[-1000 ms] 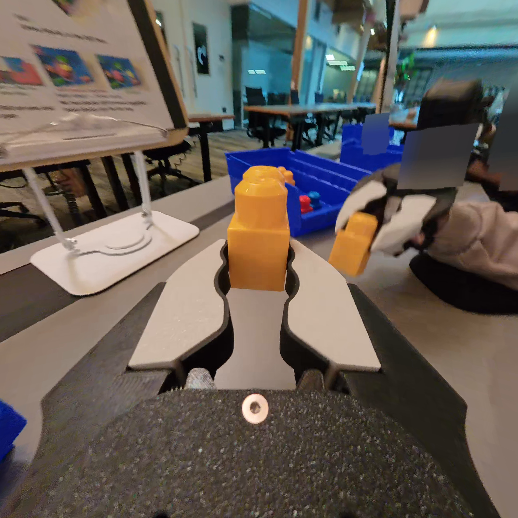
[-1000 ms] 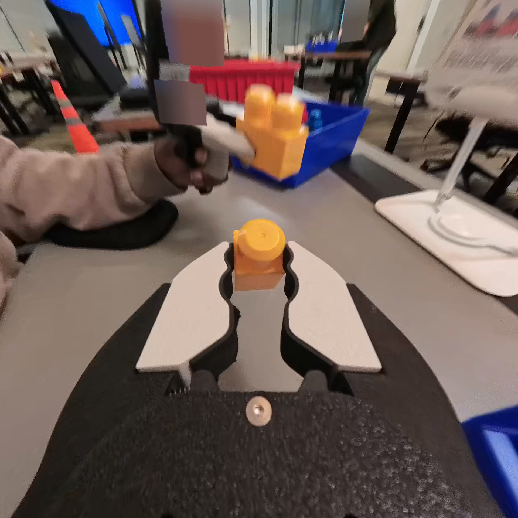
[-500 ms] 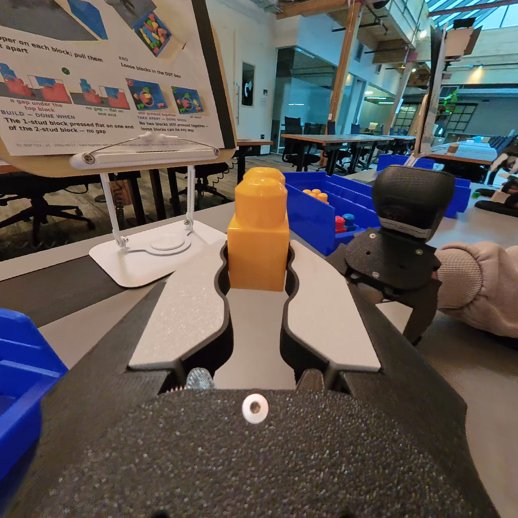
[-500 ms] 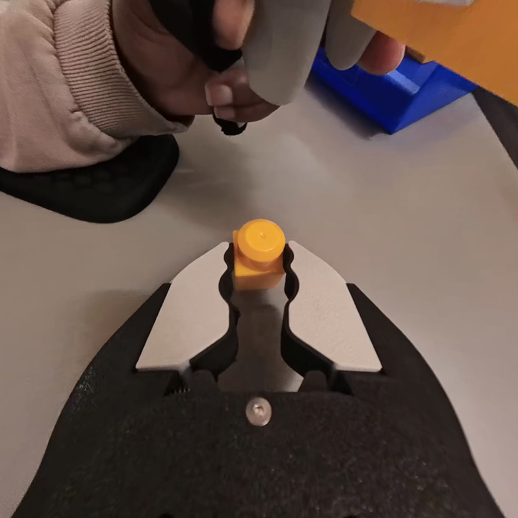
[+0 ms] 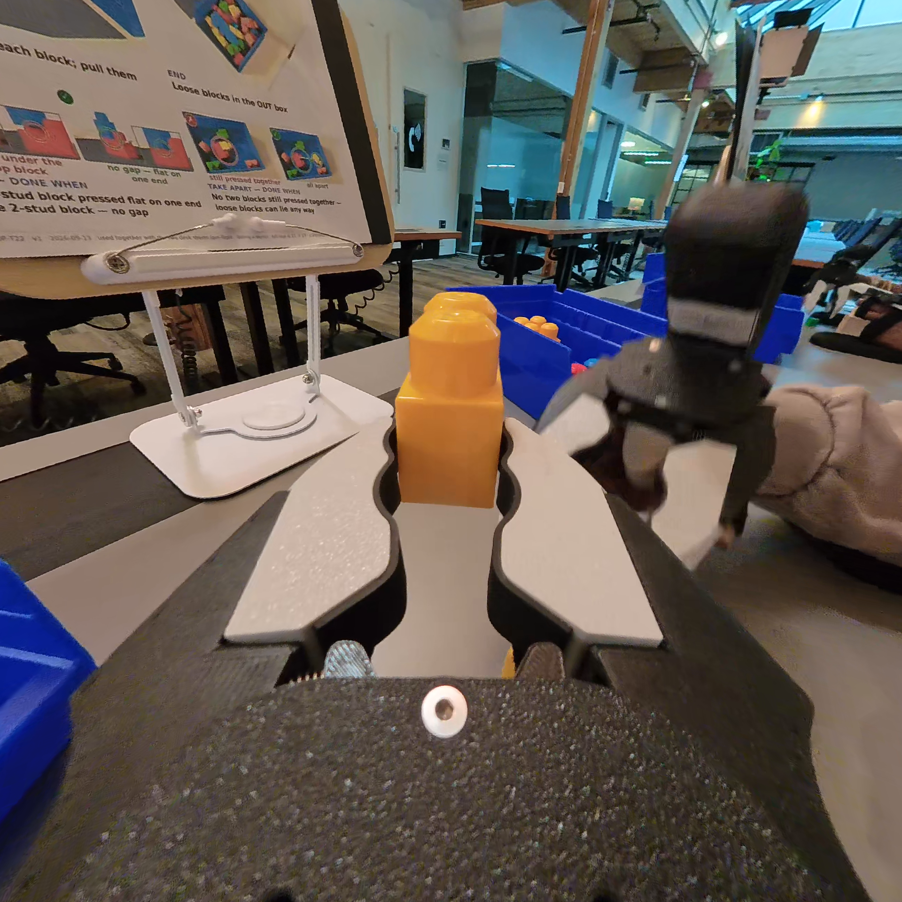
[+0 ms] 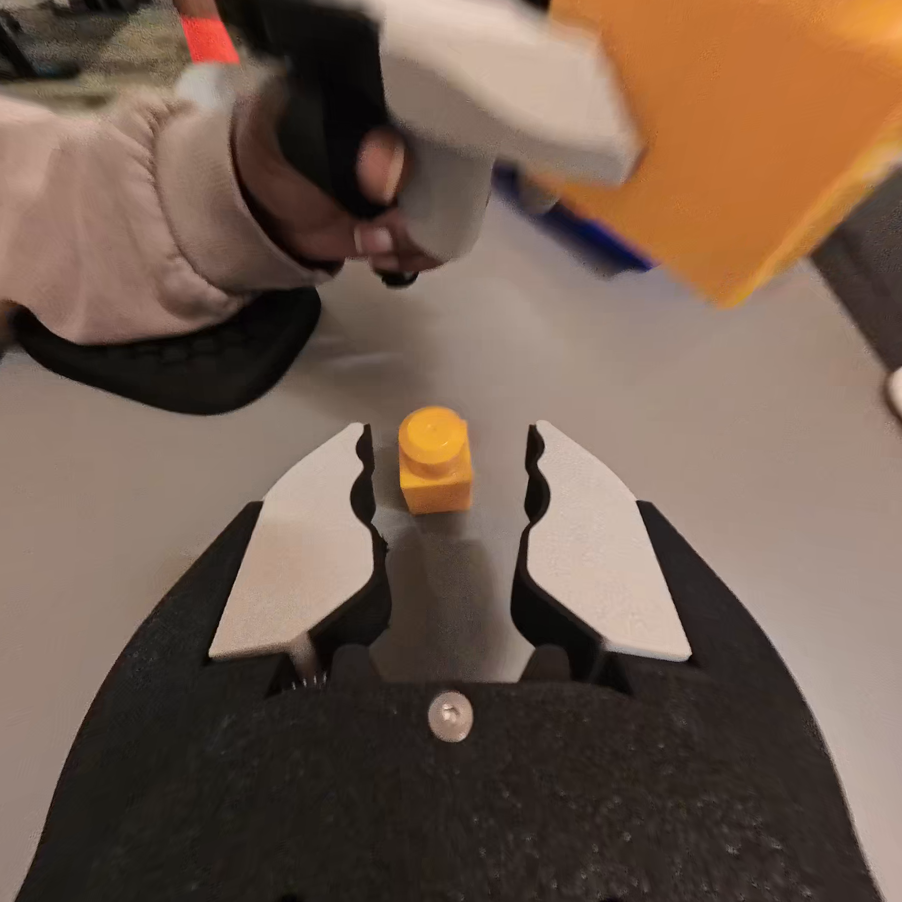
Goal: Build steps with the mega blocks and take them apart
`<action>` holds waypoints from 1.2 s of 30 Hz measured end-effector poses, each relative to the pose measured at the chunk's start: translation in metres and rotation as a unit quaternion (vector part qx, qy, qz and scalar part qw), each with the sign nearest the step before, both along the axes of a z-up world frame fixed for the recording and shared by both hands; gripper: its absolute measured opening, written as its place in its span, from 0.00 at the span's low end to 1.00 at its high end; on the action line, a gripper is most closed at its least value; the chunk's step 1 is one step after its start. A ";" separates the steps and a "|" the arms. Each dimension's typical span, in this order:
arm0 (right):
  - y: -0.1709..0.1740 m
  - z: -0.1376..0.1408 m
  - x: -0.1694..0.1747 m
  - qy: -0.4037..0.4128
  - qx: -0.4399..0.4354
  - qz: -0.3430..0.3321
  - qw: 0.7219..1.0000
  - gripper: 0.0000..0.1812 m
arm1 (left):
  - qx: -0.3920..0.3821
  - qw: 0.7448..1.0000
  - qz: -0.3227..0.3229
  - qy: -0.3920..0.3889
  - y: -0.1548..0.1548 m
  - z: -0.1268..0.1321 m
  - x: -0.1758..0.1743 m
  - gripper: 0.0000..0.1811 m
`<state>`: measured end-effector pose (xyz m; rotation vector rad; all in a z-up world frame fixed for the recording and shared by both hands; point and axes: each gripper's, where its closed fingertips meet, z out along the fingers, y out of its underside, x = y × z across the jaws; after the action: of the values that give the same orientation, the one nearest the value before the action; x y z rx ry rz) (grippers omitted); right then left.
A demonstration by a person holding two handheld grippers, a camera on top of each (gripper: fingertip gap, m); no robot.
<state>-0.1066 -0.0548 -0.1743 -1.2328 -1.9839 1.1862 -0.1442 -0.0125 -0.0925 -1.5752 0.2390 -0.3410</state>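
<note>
My left gripper (image 5: 449, 468) is shut on an orange two-stud block (image 5: 449, 420) and holds it upright above the grey table. That block also shows large and blurred at the top right of the right wrist view (image 6: 751, 146). My right gripper (image 6: 446, 454) is open. A small orange one-stud block (image 6: 436, 466) stands on the grey table (image 6: 146, 488) between its fingertips, touching neither. In the left wrist view the right gripper (image 5: 683, 415) points down at the table to the right of my held block.
A blue bin (image 5: 561, 332) with loose blocks stands behind the held block. A white stand (image 5: 254, 429) holds an instruction board (image 5: 171, 122) at the left. Another blue bin's edge (image 5: 29, 683) is at the near left. A sleeved arm rests on a black pad (image 6: 171, 361). Some 10 centimetres of space lies between my two pairs of fingers.
My right gripper has opened and let go of the one-stud block, which now stands on the table. My left gripper, still holding the two-stud block, has shifted closer over it.
</note>
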 end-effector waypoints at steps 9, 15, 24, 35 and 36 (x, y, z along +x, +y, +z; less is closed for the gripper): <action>0.055 0.103 0.045 0.062 0.093 -0.034 0.993 0.27 | -0.019 0.990 -0.129 0.048 -0.012 -0.011 0.053 0.20; 0.024 0.090 0.064 -0.010 0.130 0.038 0.991 0.26 | -0.019 0.974 -0.209 0.083 -0.026 -0.017 0.097 0.21; 0.012 0.089 0.082 -0.023 0.148 0.049 0.987 0.16 | 0.009 0.975 -0.207 0.086 -0.027 -0.012 0.112 0.23; 0.223 0.136 0.162 -0.094 0.211 -0.193 0.954 0.16 | 0.041 0.996 -0.056 0.059 -0.007 0.003 0.055 0.02; 0.248 0.130 0.174 -0.114 0.209 -0.219 0.946 0.16 | 0.045 0.996 -0.053 0.056 -0.007 0.005 0.053 0.00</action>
<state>0.0677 0.1937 -0.0441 -1.5171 -1.8478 0.3957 -0.0911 -0.0196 -0.0880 -1.4965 0.4203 -0.3198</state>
